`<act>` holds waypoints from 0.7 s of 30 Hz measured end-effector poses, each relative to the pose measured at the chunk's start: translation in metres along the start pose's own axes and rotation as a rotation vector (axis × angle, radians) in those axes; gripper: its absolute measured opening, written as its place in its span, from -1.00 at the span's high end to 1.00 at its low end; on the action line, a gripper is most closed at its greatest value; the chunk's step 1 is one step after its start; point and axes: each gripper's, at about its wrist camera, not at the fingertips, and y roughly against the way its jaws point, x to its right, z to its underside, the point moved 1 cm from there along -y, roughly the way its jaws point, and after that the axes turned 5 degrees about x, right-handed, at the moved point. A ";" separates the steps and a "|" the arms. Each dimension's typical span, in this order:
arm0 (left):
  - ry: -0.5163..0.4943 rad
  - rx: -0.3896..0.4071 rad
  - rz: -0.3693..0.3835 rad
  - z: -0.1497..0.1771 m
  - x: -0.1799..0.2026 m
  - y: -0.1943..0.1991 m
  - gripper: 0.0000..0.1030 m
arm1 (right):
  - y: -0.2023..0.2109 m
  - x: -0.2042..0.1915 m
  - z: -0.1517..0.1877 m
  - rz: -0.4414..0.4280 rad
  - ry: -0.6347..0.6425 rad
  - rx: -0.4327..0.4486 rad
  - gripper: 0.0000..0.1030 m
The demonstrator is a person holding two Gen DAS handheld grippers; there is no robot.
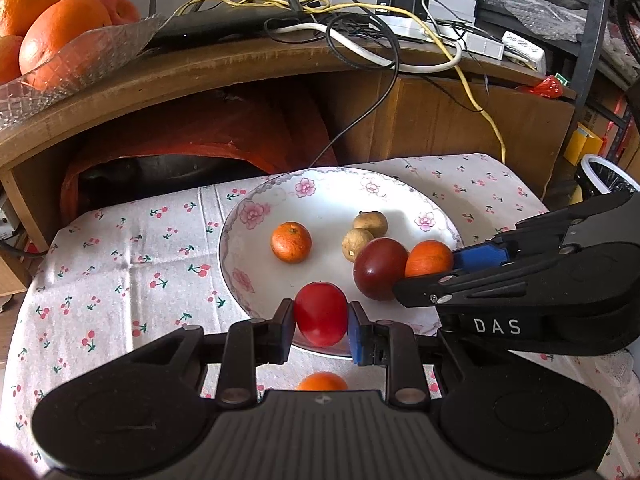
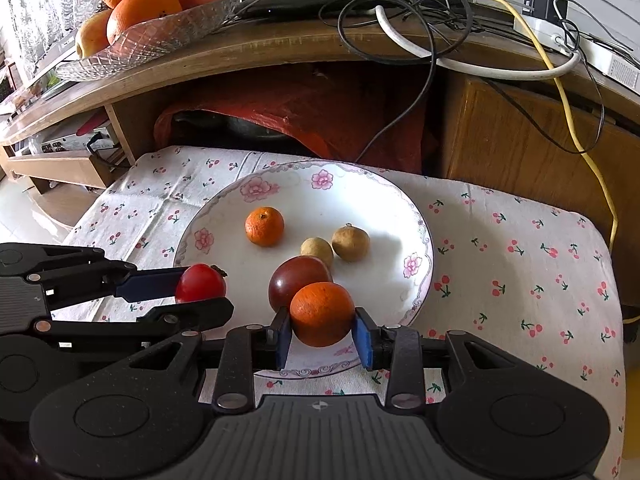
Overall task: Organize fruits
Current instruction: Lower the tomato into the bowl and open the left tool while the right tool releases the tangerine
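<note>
My left gripper (image 1: 320,326) is shut on a red tomato (image 1: 320,314) over the near rim of the white floral plate (image 1: 256,196). My right gripper (image 2: 322,338) is shut on an orange (image 2: 322,314) at the plate's (image 2: 280,178) near edge, against a dark red fruit (image 2: 298,280). On the plate lie a small orange (image 2: 264,226) and two brown longans (image 2: 350,243). Each view shows the other gripper from the side: the right gripper (image 1: 428,273) with its orange (image 1: 429,258), the left gripper (image 2: 204,290) with the tomato (image 2: 200,283). Another orange (image 1: 322,382) lies on the cloth, partly hidden below my left gripper.
The plate sits on a cherry-print cloth (image 2: 520,264). Behind it a wooden shelf (image 2: 280,46) carries a glass bowl (image 2: 160,36) of oranges and apples, plus a router and tangled cables (image 2: 400,28). A red bag (image 2: 320,116) fills the space under the shelf.
</note>
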 end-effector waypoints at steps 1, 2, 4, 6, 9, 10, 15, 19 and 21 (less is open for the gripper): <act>0.001 0.001 -0.002 0.000 -0.001 0.000 0.33 | -0.001 0.000 0.000 -0.001 -0.001 0.002 0.40; 0.003 0.001 -0.003 0.000 -0.001 -0.001 0.33 | -0.001 0.000 -0.001 -0.003 -0.003 0.003 0.39; 0.011 0.000 -0.001 -0.001 -0.003 -0.001 0.33 | -0.002 0.000 -0.001 -0.007 -0.006 0.007 0.39; 0.021 -0.002 0.001 -0.001 -0.004 -0.001 0.32 | -0.002 0.001 -0.002 -0.009 -0.008 0.009 0.38; 0.026 -0.002 -0.001 -0.001 -0.004 -0.001 0.31 | -0.001 0.001 -0.001 -0.010 -0.009 0.010 0.37; 0.027 -0.002 -0.003 -0.001 -0.004 -0.001 0.31 | -0.001 0.001 -0.001 -0.010 -0.013 0.010 0.37; 0.028 -0.001 -0.006 -0.002 -0.005 0.000 0.30 | 0.000 0.001 -0.001 -0.011 -0.021 0.012 0.36; 0.031 -0.002 -0.009 -0.002 -0.004 0.000 0.29 | 0.000 0.001 -0.001 -0.008 -0.022 0.014 0.36; 0.031 -0.002 -0.010 -0.002 -0.005 0.000 0.28 | 0.000 0.001 -0.001 -0.008 -0.024 0.014 0.36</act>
